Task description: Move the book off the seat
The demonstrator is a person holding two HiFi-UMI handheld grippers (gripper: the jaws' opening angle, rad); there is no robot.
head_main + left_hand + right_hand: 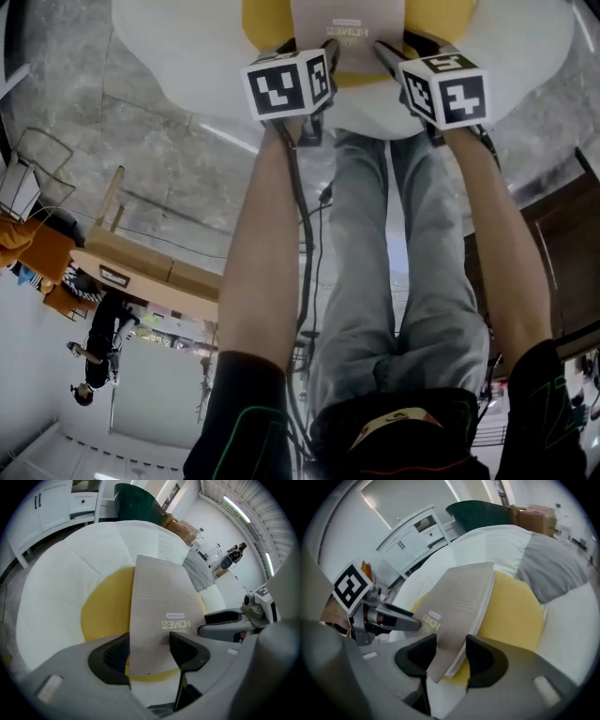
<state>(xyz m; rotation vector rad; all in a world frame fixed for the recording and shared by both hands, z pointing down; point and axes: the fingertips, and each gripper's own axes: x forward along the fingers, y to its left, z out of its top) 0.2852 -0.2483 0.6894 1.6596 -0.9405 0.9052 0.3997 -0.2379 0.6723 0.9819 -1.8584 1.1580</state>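
On the yellow cushion (105, 611), the book (159, 597) lay between the parted jaws of my left gripper (149, 641) and right gripper (451, 644), so clamping seemed next.

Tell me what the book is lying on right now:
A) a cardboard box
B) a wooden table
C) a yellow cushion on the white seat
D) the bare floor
C: the book lies flat on the yellow cushion, which sits in the middle of the white seat.

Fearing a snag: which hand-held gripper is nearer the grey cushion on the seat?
Right. The right hand-held gripper straddles the book at its edge facing the grey cushion; the left hand-held gripper straddles the opposite corner, the book lying between it and the cushion.
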